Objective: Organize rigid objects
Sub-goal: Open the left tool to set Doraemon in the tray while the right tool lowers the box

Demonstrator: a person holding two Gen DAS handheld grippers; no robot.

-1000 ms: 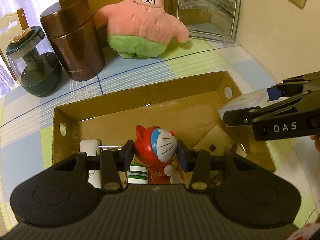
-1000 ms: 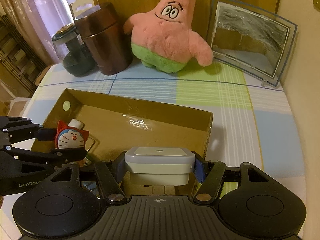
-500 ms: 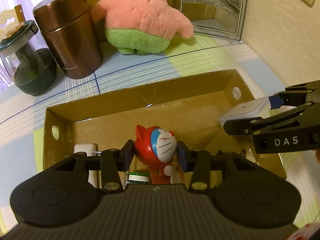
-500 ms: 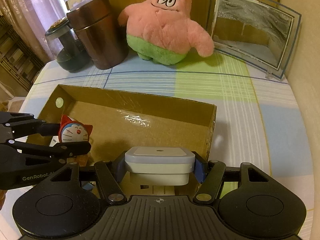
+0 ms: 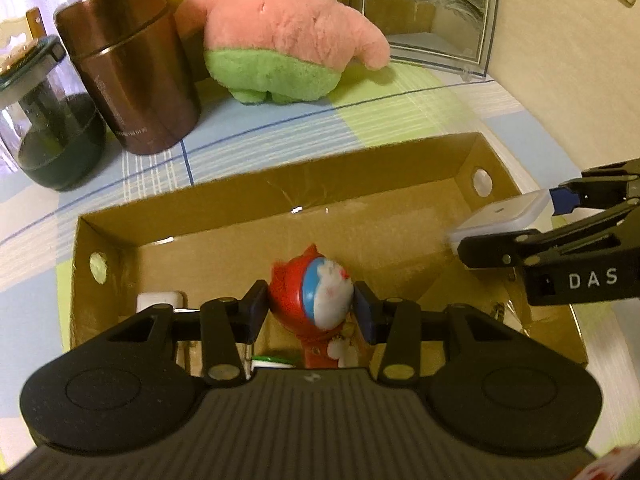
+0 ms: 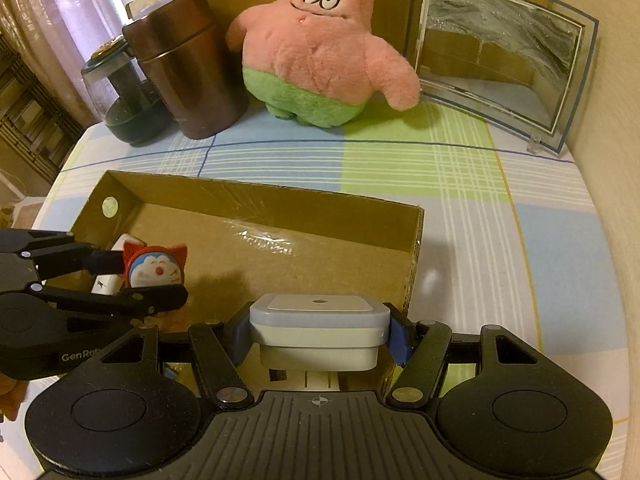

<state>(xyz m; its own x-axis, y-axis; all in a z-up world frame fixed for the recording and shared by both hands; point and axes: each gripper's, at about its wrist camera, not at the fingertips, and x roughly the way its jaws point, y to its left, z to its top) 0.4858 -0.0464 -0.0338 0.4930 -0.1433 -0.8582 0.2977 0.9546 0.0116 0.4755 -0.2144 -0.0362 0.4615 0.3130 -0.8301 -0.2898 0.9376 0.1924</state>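
An open cardboard box (image 5: 280,184) lies on the checked tablecloth. Inside it, low at the near side, my left gripper (image 5: 310,310) holds a red-hooded Doraemon figure (image 5: 316,296) by its head. Its jaws are opening, and the pads still touch the tilted, blurred figure. A white charger (image 5: 160,300) and a green-striped item (image 5: 276,360) lie beside it on the box floor. My right gripper (image 6: 320,336) is shut on a white square adapter (image 6: 320,320) above the box's (image 6: 260,200) near right corner. The left gripper (image 6: 140,276) shows at the left of that view.
Behind the box stand a brown metal canister (image 5: 132,80), a glass jar with a dark lid (image 5: 44,120), a pink star plush (image 5: 280,40) and a curved picture frame (image 5: 432,16). A wall (image 6: 612,160) runs close along the right side of the table.
My left gripper has sunk lower into the box with the figure, and the figure's head has tilted between the pads. The right gripper and its adapter have stayed put.
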